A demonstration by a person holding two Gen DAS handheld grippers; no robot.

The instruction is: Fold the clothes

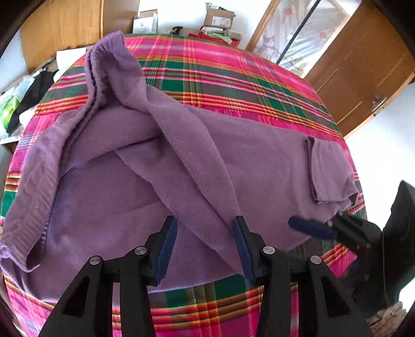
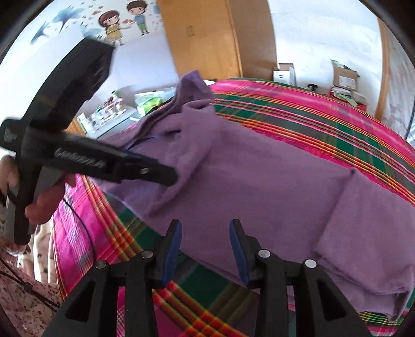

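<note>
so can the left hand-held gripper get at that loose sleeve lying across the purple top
Probably yes: the left hand-held gripper is open right at the purple top's sleeve, nothing between; the right hand-held gripper sits off to the side.

A home bedroom: a bed under a plaid bedspread (image 1: 233, 77), wooden wardrobes (image 2: 207, 36), cartoon children wall stickers (image 2: 122, 20), and cardboard boxes (image 1: 219, 19) stacked at the far wall.
</note>
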